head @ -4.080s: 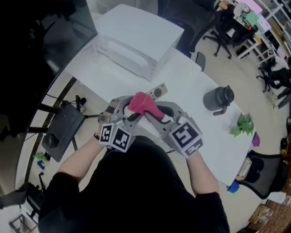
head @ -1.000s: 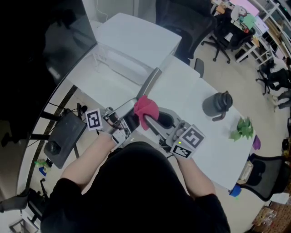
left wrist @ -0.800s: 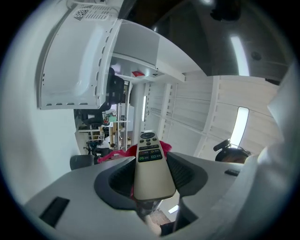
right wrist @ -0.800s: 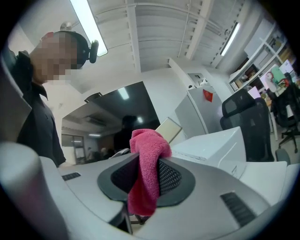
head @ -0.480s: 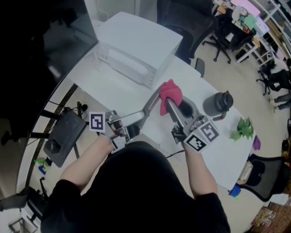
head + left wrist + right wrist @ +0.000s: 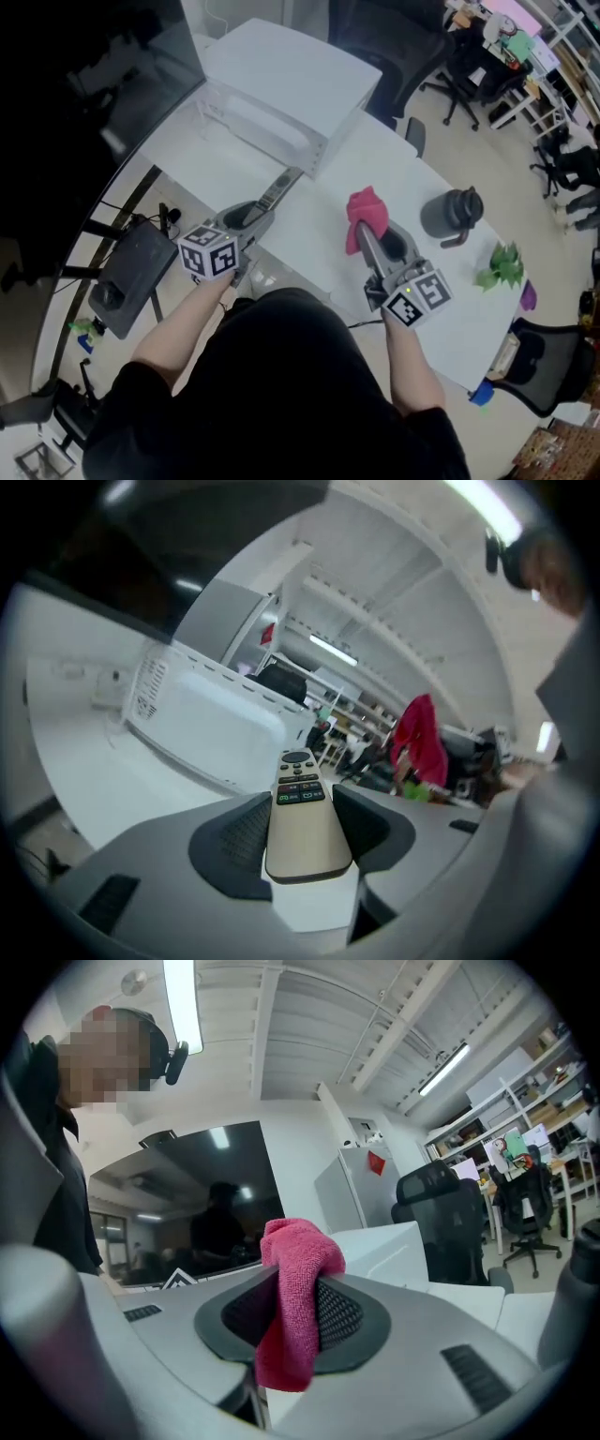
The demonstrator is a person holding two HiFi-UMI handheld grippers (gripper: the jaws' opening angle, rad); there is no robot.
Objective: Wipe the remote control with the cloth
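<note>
Over the near edge of the white table, the left gripper is clamped partway closed on the remote control, whose button end points at a white box. Well apart to its right, the right gripper pinches the pink cloth; beyond it stand a dark jug and a small green plant.
</note>
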